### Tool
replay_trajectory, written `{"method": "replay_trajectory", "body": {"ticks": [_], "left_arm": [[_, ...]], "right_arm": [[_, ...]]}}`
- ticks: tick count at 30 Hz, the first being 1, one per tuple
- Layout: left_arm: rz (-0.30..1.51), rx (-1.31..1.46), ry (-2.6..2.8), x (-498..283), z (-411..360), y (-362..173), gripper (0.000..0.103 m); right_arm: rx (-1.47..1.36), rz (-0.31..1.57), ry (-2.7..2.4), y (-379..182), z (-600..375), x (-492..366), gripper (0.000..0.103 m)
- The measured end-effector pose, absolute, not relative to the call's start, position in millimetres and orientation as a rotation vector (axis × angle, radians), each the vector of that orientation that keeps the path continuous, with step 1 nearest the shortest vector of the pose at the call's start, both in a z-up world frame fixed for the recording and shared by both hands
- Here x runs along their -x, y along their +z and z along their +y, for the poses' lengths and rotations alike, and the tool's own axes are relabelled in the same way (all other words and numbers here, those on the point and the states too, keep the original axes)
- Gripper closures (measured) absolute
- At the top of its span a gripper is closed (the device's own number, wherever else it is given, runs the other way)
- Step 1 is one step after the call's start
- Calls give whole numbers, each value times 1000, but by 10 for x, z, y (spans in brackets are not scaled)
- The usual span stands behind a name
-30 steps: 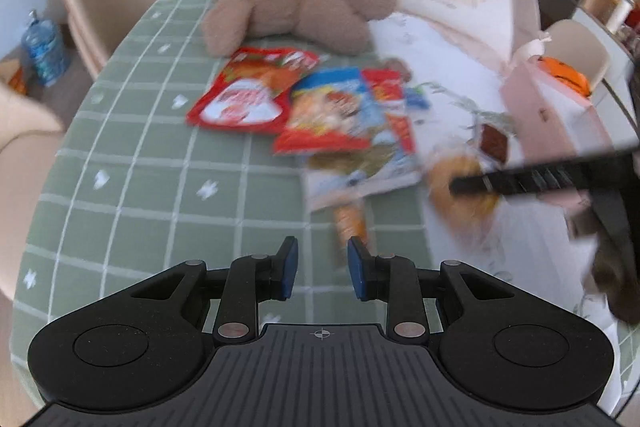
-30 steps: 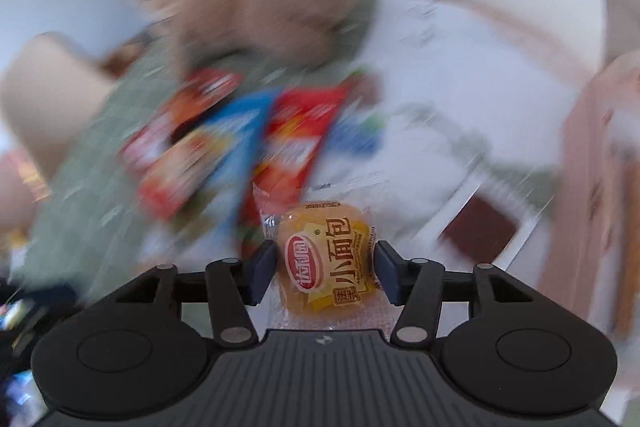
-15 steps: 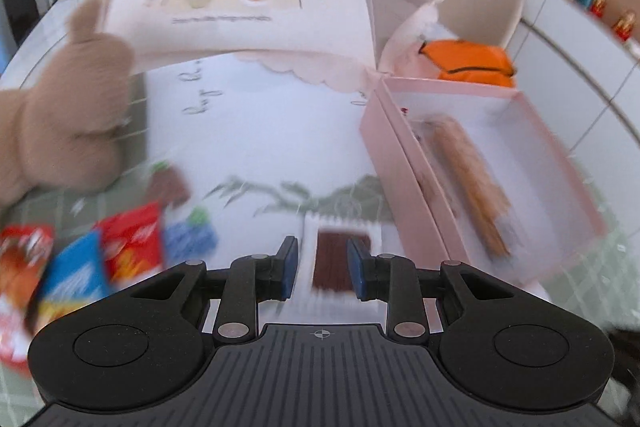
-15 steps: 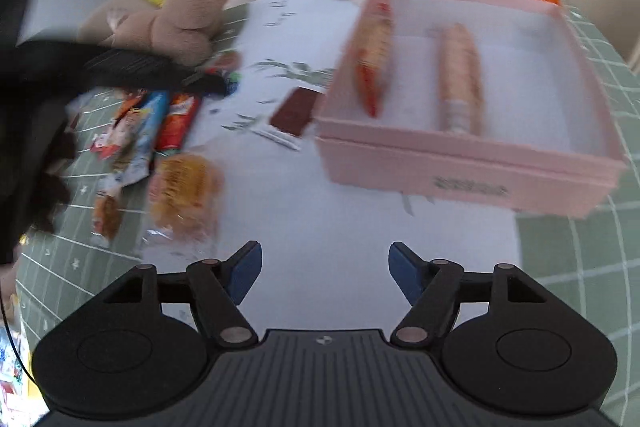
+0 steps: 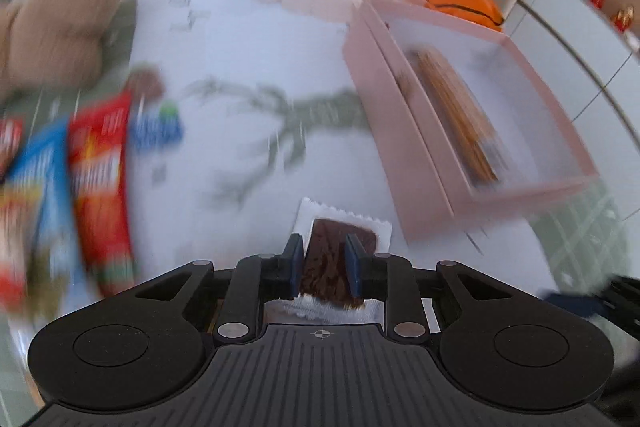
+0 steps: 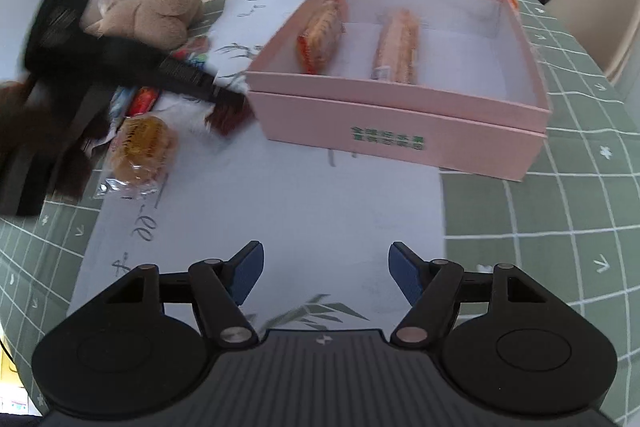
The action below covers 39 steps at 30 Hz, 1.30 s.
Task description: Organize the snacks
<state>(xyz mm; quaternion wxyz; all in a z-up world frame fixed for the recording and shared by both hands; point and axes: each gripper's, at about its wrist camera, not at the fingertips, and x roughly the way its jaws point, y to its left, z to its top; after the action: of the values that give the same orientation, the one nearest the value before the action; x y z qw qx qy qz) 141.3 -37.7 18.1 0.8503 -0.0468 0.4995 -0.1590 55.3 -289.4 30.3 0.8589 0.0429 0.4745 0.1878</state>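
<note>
two packets [image 6: 320, 33] in the pink box [image 6: 404, 123] show fully only from the right gripper [image 6: 326, 273], jaws spread empty. left gripper [image 5: 322, 261] pinches a dark brown bar [image 5: 332, 259] in a clear wrapper

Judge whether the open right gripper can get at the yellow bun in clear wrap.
Probably yes: the right gripper is empty and the bun lies uncovered, though the left gripper reaches close behind it.
</note>
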Motion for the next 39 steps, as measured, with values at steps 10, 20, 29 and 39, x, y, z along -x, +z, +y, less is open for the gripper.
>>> {"method": "replay_trajectory", "body": {"ticks": [10,20,29,39], "left_arm": [[845,252,-53,-645,720,782,75],[948,293,28,-406,1294,482,75],[989,140,19,-746,912,238,73],[1035,101,-171,-253,412,235,79]], "right_arm": [[-89,946,447,374,-1923,-966,34],[7,910,366,279,-1612,-1081,60],[33,921,308,248,-2174,-495,63],[31,900,286,217,-2390,-394,56]]}}
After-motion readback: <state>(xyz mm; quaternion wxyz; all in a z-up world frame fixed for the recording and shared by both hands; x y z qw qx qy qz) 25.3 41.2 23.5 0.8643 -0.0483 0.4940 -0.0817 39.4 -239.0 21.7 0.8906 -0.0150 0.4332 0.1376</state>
